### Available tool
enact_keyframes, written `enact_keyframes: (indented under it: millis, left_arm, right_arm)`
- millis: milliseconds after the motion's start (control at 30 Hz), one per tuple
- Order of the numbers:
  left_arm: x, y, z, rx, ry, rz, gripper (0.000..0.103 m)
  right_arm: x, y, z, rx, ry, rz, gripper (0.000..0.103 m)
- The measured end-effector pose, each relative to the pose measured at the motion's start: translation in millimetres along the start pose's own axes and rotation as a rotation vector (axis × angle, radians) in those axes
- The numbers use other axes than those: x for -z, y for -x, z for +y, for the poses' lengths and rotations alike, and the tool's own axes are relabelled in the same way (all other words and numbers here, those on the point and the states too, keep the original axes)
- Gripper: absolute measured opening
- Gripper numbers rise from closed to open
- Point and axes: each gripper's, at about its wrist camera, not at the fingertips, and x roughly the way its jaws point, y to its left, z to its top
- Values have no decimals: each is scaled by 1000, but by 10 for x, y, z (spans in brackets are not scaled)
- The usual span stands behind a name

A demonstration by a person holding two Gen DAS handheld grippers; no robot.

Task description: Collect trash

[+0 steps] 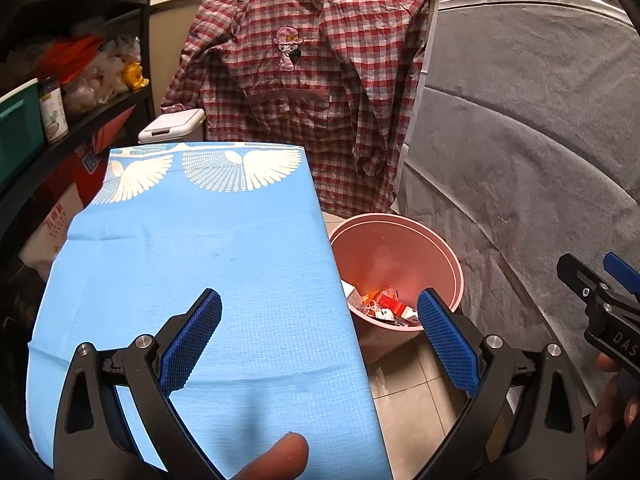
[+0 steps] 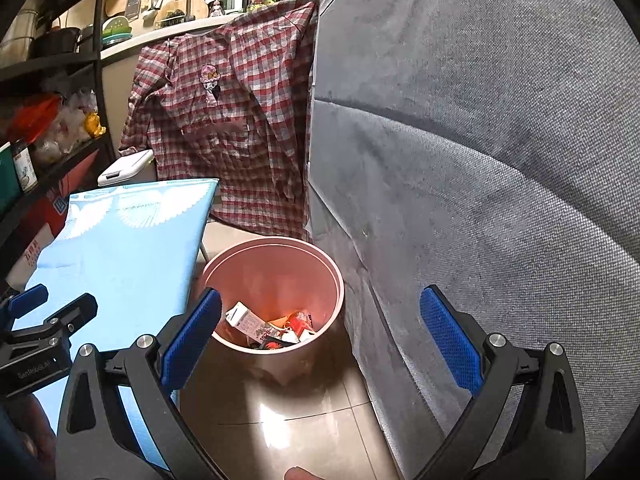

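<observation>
On the tiled floor (image 2: 304,412), between a blue-covered worktop (image 1: 208,280) and a grey fabric-covered panel (image 2: 480,200), stands a pink round bin (image 2: 276,276), upright with its mouth open to the top. At its bottom lies a heap of trash (image 2: 276,326): crumpled wrappers in red, white and orange, and one white carton with print lying tilted against the bin's left wall. Single pieces cannot be told apart further.

The right gripper (image 2: 320,316) hangs above the bin, jaws spread wide with nothing between them, its left blue pad over the bin's near rim. The left gripper (image 1: 320,316) is likewise wide open and empty, one pad over the worktop, the other over the bin's edge.

The right wrist view looks down into the bin and shows most of the heap; the left wrist view shows only a part of it behind the worktop's corner, and more of the white wing pattern on the cloth. A red checked shirt (image 1: 296,80) hangs behind the bin.
</observation>
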Motion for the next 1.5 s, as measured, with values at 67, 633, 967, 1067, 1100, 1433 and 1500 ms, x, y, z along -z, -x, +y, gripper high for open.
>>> enact_keyframes:
  millis: [67, 633, 967, 1067, 1100, 1433, 1500]
  left_arm:
    - [-3, 9, -10, 4, -2, -4, 95]
    - [44, -6, -83, 11, -14, 4, 95]
    - [42, -13, -79, 9, -13, 5, 95]
    - [41, -13, -76, 9, -17, 6, 95]
    - [35, -8, -65, 11, -18, 6, 95]
    - [27, -13, -98, 21, -41, 1, 95]
    - [25, -17, -93, 23, -42, 1, 95]
  right_arm:
    - [-1, -5, -5, -1, 2, 0, 98]
    - [17, -8, -53, 6, 2, 2, 98]
    - [11, -35, -34, -1, 2, 6, 98]
    - [12, -39, -28, 1, 2, 7, 98]
    - [10, -44, -29, 2, 2, 7, 98]
    - [7, -58, -40, 1, -1, 6, 98]
    - [8, -57, -36, 1, 1, 6, 98]
